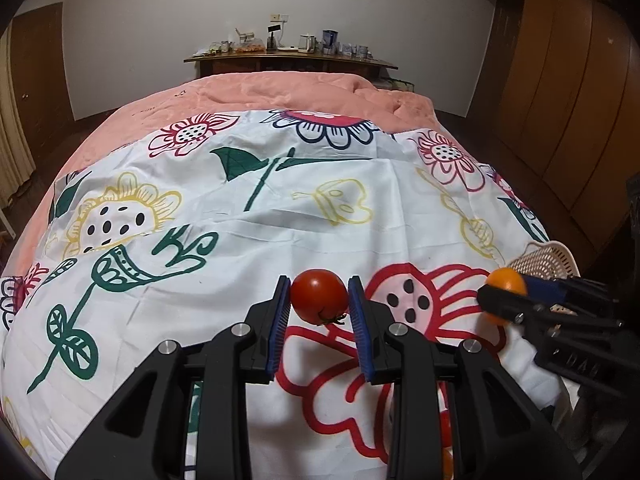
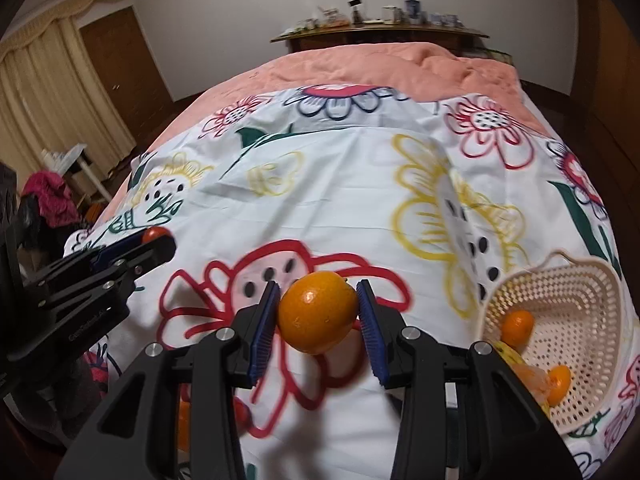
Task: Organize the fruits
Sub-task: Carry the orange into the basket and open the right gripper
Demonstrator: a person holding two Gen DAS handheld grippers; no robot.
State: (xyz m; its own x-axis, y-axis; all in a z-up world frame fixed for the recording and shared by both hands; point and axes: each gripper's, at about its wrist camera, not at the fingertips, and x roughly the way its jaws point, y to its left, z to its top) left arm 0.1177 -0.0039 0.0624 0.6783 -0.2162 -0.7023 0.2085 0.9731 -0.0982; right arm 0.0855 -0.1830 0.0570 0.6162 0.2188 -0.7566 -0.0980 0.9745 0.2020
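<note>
My left gripper [image 1: 319,300] is shut on a red tomato [image 1: 319,297], held above the flowered sheet [image 1: 280,208]; its stem end faces down. My right gripper [image 2: 318,312] is shut on an orange [image 2: 318,312], also lifted off the sheet. In the left wrist view the right gripper [image 1: 505,295] shows at the right edge with the orange [image 1: 505,280] in it. In the right wrist view the left gripper [image 2: 158,242] shows at the left, the tomato [image 2: 156,233] peeking past its fingers. A cream perforated basket [image 2: 576,292] lies to the right, holding oranges [image 2: 517,326] and something yellow.
The sheet covers a bed with a pink quilt [image 1: 288,92] beyond it. A wooden shelf [image 1: 290,58] crowded with small items stands at the far wall. Wooden wardrobes [image 1: 568,92] line the right side. More fruit [image 2: 241,412] lies low under my right gripper.
</note>
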